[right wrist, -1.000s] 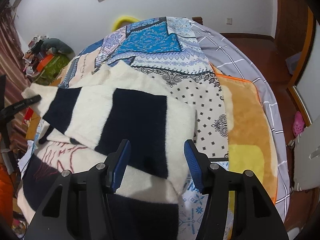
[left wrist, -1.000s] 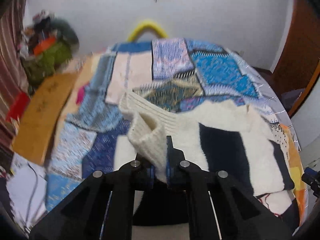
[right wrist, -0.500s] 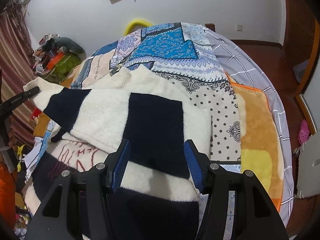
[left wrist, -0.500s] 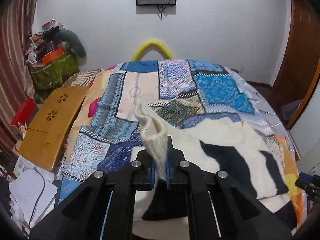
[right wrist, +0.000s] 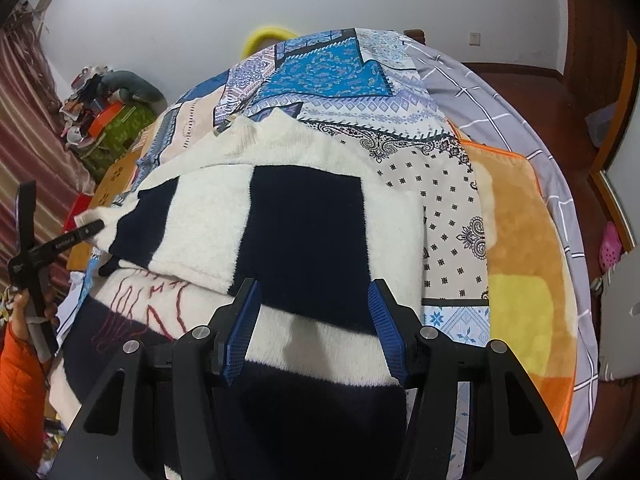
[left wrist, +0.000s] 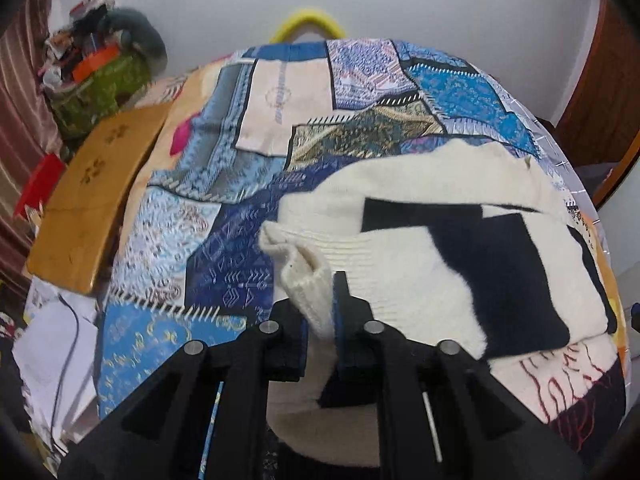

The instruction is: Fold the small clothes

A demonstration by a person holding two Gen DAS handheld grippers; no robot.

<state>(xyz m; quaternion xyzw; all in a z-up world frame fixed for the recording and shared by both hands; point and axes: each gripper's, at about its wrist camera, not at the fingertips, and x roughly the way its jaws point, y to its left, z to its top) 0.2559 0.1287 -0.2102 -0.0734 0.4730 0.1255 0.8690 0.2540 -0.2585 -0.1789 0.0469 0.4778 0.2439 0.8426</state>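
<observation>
A cream and navy block-pattern sweater (left wrist: 460,248) lies on the patchwork bedspread (left wrist: 224,208). My left gripper (left wrist: 320,308) is shut on the sweater's ribbed cream cuff (left wrist: 308,280), low over the bedspread at the sweater's left side. In the right wrist view the same sweater (right wrist: 296,224) lies folded across the bed, and my right gripper (right wrist: 316,320) is open and empty, hovering just above its near edge. The left gripper (right wrist: 86,230) shows at the far left there, holding the cuff.
A second cream and dark garment with red line drawing (right wrist: 140,312) lies under the sweater. An orange and yellow blanket (right wrist: 520,272) covers the bed's right side. A wooden lap tray (left wrist: 92,196) and a cluttered pile (left wrist: 100,68) sit left of the bed.
My left gripper has brought the cuff down and leftward, from held up high to low over the bedspread. The right gripper has stayed open over the sweater's near edge.
</observation>
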